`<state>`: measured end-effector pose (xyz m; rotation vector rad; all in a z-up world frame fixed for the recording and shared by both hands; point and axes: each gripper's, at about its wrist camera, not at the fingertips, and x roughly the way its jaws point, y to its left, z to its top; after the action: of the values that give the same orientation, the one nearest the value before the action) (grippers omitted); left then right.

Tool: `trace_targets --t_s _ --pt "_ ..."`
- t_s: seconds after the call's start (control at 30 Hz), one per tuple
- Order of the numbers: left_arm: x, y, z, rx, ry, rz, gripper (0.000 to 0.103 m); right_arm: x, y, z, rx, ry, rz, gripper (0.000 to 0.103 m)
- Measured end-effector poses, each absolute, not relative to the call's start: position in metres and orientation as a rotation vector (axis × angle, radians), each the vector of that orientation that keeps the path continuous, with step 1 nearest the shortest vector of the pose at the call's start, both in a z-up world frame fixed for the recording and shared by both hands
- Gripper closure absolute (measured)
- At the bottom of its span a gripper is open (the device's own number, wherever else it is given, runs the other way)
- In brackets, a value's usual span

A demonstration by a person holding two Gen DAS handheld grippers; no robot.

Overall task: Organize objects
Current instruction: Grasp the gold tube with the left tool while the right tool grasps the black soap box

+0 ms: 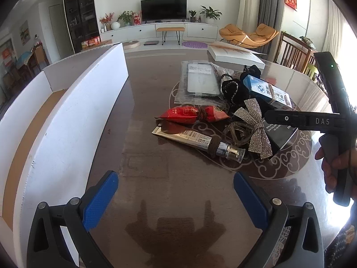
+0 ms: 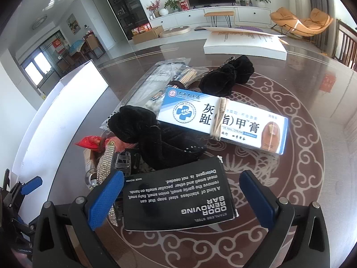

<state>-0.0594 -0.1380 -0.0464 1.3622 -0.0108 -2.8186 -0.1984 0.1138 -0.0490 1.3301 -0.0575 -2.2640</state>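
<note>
With my right claw [image 2: 181, 198] spread astride the black box [image 2: 178, 198], I advance toward 12 o'clock, probably clearing the rhinestone bow [image 2: 104, 167], then close squarely.

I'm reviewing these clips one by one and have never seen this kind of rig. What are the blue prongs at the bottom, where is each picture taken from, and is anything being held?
There is no robot: a person holds a handheld two-finger gripper in each hand, each with a camera looking along its blue fingers. One picture looks out from the left gripper, the other from the right gripper.

Both are open and hold nothing. The right one hovers around a black box printed "Odor Removing Bar".

On the dark table lie a blue-white cream box, a red packet, a tube, a rhinestone bow and black hair ties. A white carton stands left.
</note>
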Motion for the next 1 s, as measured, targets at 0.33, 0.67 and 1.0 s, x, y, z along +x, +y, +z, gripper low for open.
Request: trace_targets --t_s 0.33,0.67,1.0 --pt "-0.128 -0.171 -0.068 1.461 0.282 -2.683 0.0 -0.109 0.145 -0.025 1.31 0.062 -2.101 0.001" --pt "-0.114 -0.165 -0.1 1.555 0.101 -2.552 0.0 -0.075 0.161 -0.005 1.191 0.208 -2.235 0.001" --pt "-0.108 -0.14 -0.086 1.674 -0.063 -2.725 0.076 -0.13 0.082 -0.022 1.095 0.576 -1.934 0.001"
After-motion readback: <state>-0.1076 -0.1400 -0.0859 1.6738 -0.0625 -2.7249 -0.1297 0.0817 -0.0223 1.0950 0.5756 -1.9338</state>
